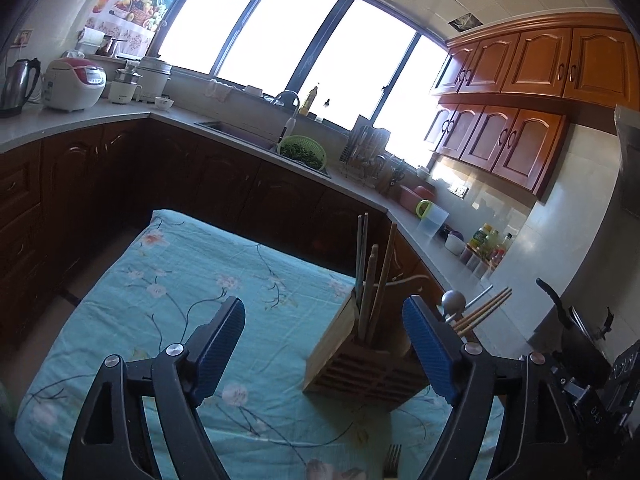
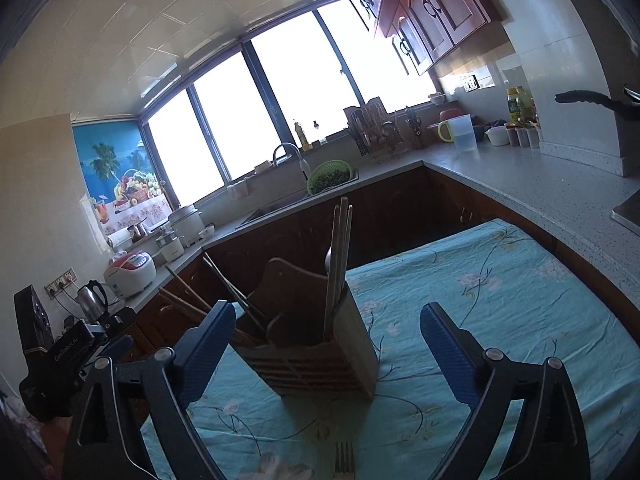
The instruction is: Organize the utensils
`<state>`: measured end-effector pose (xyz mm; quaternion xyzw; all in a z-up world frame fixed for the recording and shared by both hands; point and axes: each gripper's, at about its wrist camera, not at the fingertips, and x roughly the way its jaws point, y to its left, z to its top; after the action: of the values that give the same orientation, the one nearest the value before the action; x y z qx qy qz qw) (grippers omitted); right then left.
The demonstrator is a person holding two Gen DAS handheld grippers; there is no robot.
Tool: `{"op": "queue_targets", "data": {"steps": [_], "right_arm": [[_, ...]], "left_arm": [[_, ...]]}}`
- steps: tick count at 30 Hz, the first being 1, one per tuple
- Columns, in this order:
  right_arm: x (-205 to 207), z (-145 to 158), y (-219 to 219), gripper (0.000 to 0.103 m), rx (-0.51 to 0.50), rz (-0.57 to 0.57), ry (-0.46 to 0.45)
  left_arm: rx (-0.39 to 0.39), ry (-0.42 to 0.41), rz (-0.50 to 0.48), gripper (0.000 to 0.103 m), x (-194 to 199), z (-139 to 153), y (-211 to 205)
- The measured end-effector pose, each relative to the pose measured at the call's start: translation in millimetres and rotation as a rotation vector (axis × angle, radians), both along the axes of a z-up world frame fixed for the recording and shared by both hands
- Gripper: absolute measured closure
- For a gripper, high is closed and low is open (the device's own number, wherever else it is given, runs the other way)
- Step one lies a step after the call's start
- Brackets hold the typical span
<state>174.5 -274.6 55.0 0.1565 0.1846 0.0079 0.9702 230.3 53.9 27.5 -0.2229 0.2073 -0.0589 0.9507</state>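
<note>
A wooden utensil holder (image 1: 360, 364) stands on the teal flowered tablecloth (image 1: 168, 280). Several chopsticks (image 1: 370, 276) stand upright in it, and more chopsticks and a round-ended metal utensil (image 1: 454, 300) lean out to the right. My left gripper (image 1: 324, 356) is open and empty, just left of and before the holder. In the right wrist view the holder (image 2: 316, 344) sits between my open, empty right gripper's (image 2: 328, 356) fingers, a little beyond them. A fork (image 1: 393, 460) lies on the cloth at the near edge; it also shows in the right wrist view (image 2: 344, 460).
A kitchen counter (image 2: 540, 184) wraps around the table, with a sink, a green colander (image 1: 302, 152), a dish rack, rice cookers (image 1: 74, 84), a kettle, a jug and bottles. Wooden cabinets hang above on the right. The other gripper's body (image 2: 68, 356) is at the left.
</note>
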Motion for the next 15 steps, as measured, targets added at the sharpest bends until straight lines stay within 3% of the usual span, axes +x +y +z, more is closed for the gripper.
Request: {"op": "queue_targets", "data": {"steps": [8,15], "right_arm": [[-43,-38,12,0.008,0.001,0.016,0.083],[-76,-55,19,0.006,0.014,0.033,0.121]], "left_arm": [[0.014,0.112,0.029,0.021,-64,-41,5],[-0.003,0.144,0.046,0.021,-95,-40,13]]}}
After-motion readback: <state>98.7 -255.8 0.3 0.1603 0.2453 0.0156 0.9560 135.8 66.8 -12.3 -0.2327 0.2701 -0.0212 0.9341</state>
